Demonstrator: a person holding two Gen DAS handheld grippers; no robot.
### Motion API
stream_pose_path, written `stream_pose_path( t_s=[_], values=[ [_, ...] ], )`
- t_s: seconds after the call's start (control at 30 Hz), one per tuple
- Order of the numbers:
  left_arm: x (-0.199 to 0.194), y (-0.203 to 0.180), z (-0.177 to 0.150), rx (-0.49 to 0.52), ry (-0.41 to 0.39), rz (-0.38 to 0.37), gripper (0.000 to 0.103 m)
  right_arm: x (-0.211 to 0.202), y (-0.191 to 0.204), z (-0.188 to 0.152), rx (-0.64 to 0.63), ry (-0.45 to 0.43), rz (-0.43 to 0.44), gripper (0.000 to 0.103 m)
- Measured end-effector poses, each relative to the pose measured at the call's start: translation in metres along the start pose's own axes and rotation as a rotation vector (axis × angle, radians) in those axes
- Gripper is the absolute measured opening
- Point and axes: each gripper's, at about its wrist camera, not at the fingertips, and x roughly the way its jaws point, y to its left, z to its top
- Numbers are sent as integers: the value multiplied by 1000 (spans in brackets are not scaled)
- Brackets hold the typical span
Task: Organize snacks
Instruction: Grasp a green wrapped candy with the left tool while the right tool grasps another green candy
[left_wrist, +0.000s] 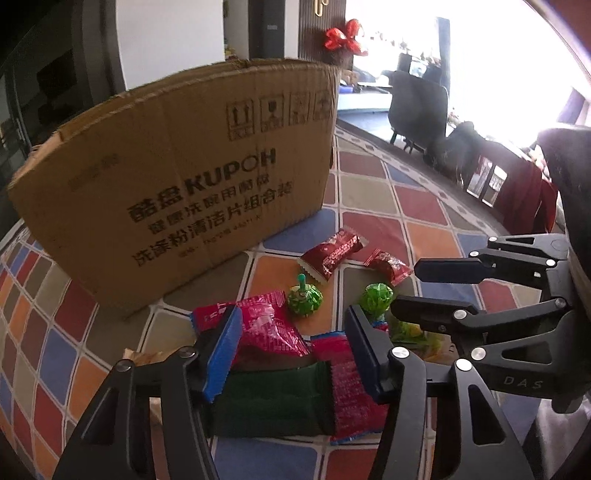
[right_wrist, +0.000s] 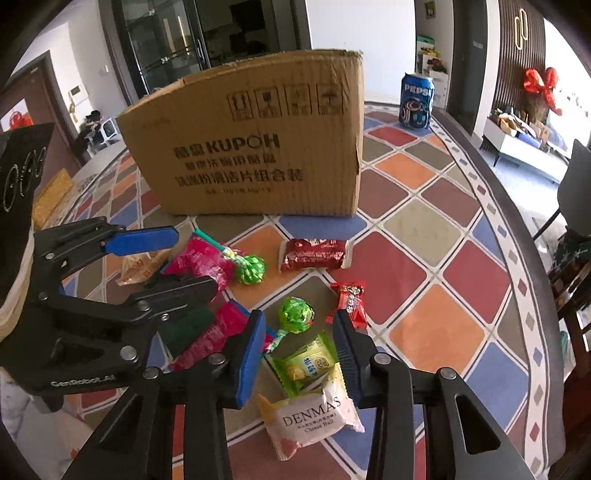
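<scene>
Covering the table, a colourful diamond-patterned cloth; both grippers part-open, empty, over snacks.

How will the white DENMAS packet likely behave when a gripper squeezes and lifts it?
The DENMAS packet looks puffy with crimped ends, so it probably dents and crinkles. It seems light for its size. Its glossy wrapper may slip between the right gripper pads.

Left tongs straddle pink snack packet, cardboard box behind.
</scene>
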Motion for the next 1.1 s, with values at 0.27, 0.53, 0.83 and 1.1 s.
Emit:
stream_pose_path(
  t_s=[0.27, 0.53, 0.83, 1.1],
  values=[
    [21, 1, 6, 16, 20, -33, 48, 13, -2, -3, 13, 36, 13, 33],
    [39, -5, 13, 30, 50, -55, 39, 19, -7, -1, 35, 47, 42, 32],
    [52, -3, 13, 5, 75, -59, 27, 26, -8, -1, 52, 57, 69, 28],
    [44, 1, 9, -28, 77, -50, 27, 30, -7, 1, 47, 58, 87, 24]
  ],
)
